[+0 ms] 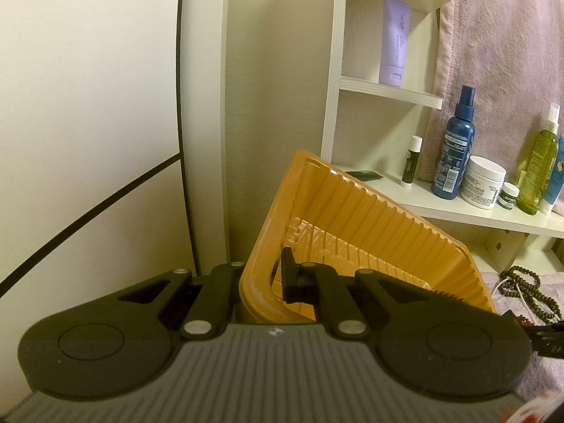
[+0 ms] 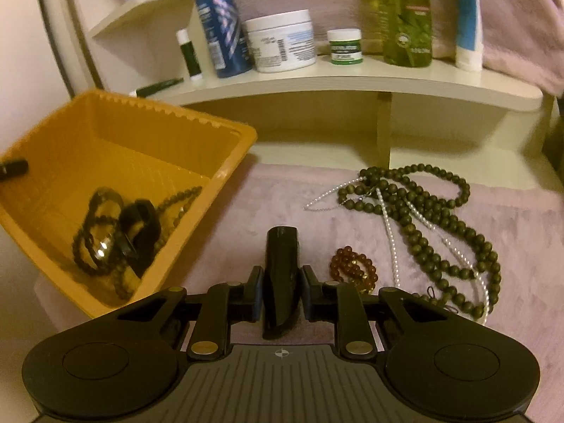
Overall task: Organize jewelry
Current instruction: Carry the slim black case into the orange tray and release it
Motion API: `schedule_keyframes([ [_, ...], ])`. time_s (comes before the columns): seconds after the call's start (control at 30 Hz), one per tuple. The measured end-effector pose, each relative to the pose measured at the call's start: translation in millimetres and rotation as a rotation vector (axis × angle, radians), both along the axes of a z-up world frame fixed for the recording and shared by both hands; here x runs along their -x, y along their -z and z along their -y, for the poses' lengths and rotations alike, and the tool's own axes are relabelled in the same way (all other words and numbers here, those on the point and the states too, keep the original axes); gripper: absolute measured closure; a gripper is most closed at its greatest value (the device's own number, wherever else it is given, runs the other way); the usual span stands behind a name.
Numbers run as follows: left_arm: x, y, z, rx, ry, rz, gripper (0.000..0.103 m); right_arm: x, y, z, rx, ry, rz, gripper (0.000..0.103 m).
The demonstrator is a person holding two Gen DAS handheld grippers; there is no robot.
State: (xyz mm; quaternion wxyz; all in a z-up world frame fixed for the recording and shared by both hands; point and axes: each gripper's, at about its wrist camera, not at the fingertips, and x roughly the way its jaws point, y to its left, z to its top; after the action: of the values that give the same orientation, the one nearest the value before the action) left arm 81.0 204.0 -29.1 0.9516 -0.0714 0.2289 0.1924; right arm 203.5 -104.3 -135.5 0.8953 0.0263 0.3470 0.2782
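My left gripper [image 1: 262, 282] is shut on the near wall of an orange plastic tray [image 1: 356, 225] and holds it tilted. In the right wrist view the tray [image 2: 105, 141] holds dark bead bracelets [image 2: 95, 232] and a black bangle [image 2: 141, 232]. My right gripper [image 2: 282, 289] is shut on a black bangle [image 2: 280, 282] above the pink cloth [image 2: 268, 197]. A dark green bead necklace [image 2: 423, 218], a pearl strand [image 2: 391, 236] and an amber bead bracelet [image 2: 352, 268] lie on the cloth to the right.
A white shelf unit [image 2: 352, 77] stands behind, with a blue spray bottle [image 2: 220, 24], white cream jar [image 2: 282, 42], small green jar [image 2: 344, 47], green bottle [image 2: 405, 14] and lip balm [image 2: 188, 54]. A lilac tube [image 1: 393, 40] stands higher up. A mirror [image 1: 88, 105] is at left.
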Motion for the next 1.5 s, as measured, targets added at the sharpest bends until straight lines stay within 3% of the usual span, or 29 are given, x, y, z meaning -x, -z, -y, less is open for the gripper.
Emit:
schedule_keyframes([
  [0.17, 0, 0, 2, 0.000, -0.001, 0.004, 0.096, 2, -15, 3, -0.050, 0.016, 0.018, 0.081],
  [0.33, 1, 0, 1, 0.003, -0.003, 0.004, 0.096, 9, -40, -10, -0.125, -0.041, 0.052, 0.081],
  [0.8, 1, -1, 2, 0.008, -0.001, 0.002, 0.096, 25, -56, -120, -0.202, -0.310, 0.005, 0.081],
  [1.23, 1, 0, 1, 0.011, -0.002, 0.000, 0.096, 10, -38, -143, -0.183, -0.307, -0.057, 0.080],
  [1.5, 1, 1, 0, 0.014, -0.009, -0.002, 0.096, 21, -49, -124, -0.202, -0.297, -0.028, 0.071],
])
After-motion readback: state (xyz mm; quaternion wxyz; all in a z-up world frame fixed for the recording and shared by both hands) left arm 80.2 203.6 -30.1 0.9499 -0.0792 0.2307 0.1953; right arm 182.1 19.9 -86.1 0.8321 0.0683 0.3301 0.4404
